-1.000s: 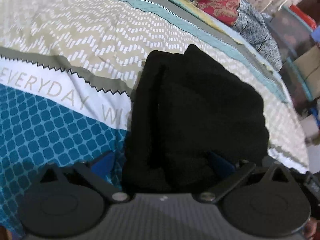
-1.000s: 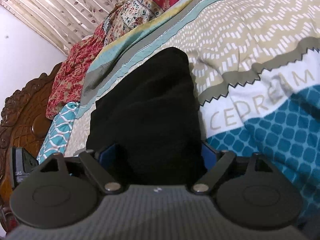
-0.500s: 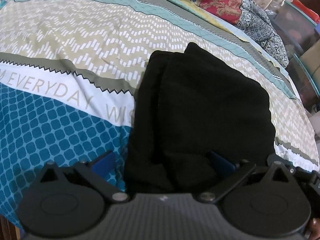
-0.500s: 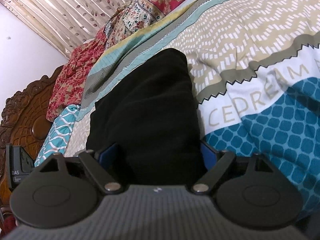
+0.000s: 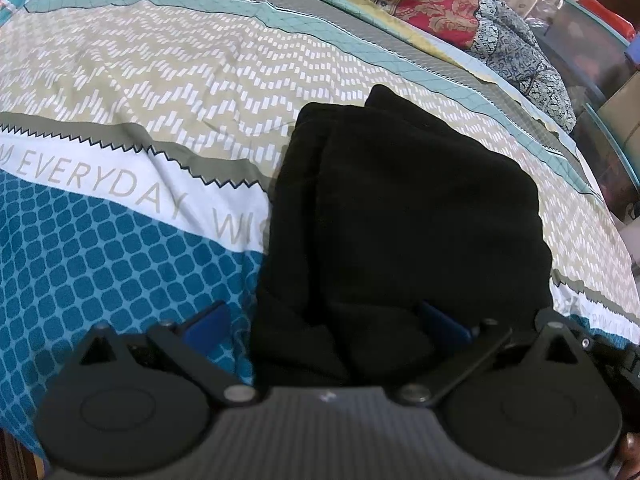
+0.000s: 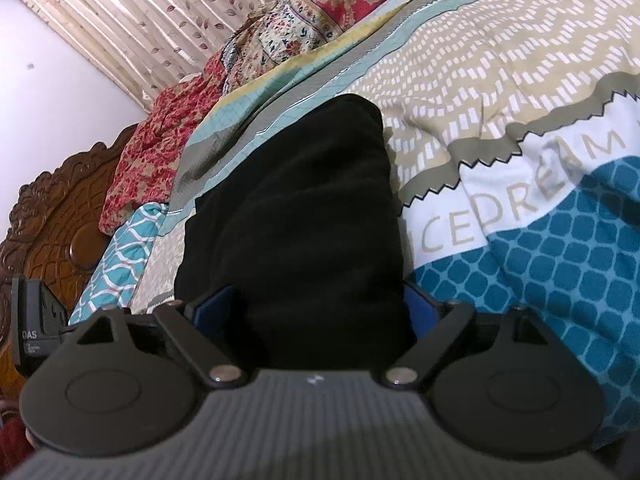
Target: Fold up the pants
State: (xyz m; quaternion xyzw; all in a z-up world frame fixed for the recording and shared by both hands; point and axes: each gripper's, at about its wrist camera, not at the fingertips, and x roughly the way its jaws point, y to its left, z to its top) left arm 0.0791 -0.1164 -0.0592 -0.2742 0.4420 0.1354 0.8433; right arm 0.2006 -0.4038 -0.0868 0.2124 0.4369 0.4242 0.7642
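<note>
The black pants [image 5: 400, 220] lie folded into a thick bundle on the patterned bedspread [image 5: 120, 240]. My left gripper [image 5: 326, 324] stands open at the bundle's near end. Its left blue pad [image 5: 208, 324] is clear of the cloth, over the bedspread, and its right pad [image 5: 444, 324] is sunk in the fabric. In the right wrist view the same pants [image 6: 312, 220] fill the space between the fingers of my right gripper [image 6: 316, 310]. Its jaws are opening, and the blue pads [image 6: 212, 312] flank the bundle without squeezing it.
A red floral quilt [image 5: 432, 4] is heaped along the bed's far side below a leaf-print curtain [image 6: 140, 12]. A carved wooden headboard [image 6: 52, 220] rises at the left. Plastic storage boxes [image 5: 592, 40] stand beyond the bed. A black device [image 6: 32, 332] shows at the left edge.
The right gripper's pads stand a touch wider apart. The pants and the left gripper have not visibly moved.
</note>
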